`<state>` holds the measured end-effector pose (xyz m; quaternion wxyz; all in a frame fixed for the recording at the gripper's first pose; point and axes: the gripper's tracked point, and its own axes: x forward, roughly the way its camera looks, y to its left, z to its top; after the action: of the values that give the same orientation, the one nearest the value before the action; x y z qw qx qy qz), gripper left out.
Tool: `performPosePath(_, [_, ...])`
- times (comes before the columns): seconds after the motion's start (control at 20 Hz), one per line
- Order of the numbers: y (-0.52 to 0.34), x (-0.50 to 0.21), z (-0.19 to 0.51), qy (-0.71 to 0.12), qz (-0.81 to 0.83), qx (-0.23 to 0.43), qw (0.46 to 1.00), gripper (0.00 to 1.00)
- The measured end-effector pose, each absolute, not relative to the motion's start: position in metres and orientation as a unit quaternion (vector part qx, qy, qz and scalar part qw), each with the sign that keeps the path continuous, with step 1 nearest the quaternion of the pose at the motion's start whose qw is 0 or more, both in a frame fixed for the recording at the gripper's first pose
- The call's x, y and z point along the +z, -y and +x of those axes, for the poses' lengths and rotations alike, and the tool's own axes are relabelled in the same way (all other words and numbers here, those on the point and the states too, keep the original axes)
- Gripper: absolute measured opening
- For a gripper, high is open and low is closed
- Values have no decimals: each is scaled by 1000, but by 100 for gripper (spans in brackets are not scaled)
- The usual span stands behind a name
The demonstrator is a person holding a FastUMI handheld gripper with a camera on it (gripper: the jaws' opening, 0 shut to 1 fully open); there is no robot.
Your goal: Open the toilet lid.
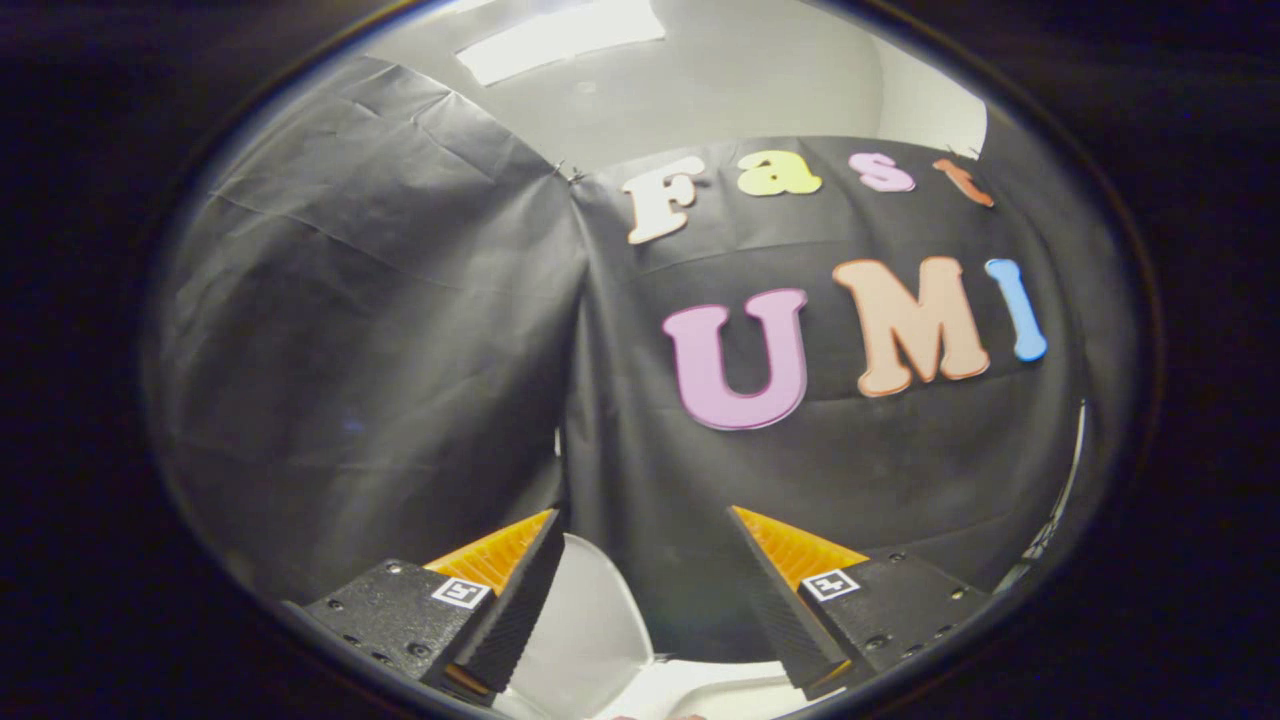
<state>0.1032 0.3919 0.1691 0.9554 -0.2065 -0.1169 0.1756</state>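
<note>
Hand-held gripper (645, 520) fingers apart, white toilet lid (590, 620) between

You had black cloth (400, 330) hung as the booth's wall, creased and wrinkled, its two sheets meeting at a vertical seam (575, 330). Above the cloth's top edge a pale ceiling (720, 80) showed, with a bright rectangular light panel (560, 35) in it.
</note>
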Motion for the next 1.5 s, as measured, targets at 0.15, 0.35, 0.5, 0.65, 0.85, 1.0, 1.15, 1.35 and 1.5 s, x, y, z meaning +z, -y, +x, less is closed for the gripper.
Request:
performPosePath(0.15, [-350,193,96,139,-208,137,959,97])
performPosePath(0.35, [-294,216,84,158,-202,88,962,97])
performPosePath(0.5, [-254,227,75,165,-199,55,964,97])
performPosePath(0.65, [-223,234,65,169,-194,36,966,96])
performPosePath(0.85, [-187,239,48,176,-189,14,966,96])
performPosePath(1.0, [-167,237,33,177,-195,11,965,96])
performPosePath(1.15, [-150,236,23,175,-204,13,963,96])
performPosePath(1.35, [-126,232,16,166,-210,12,963,96])
performPosePath(1.5, [-110,223,12,152,-195,23,969,95])
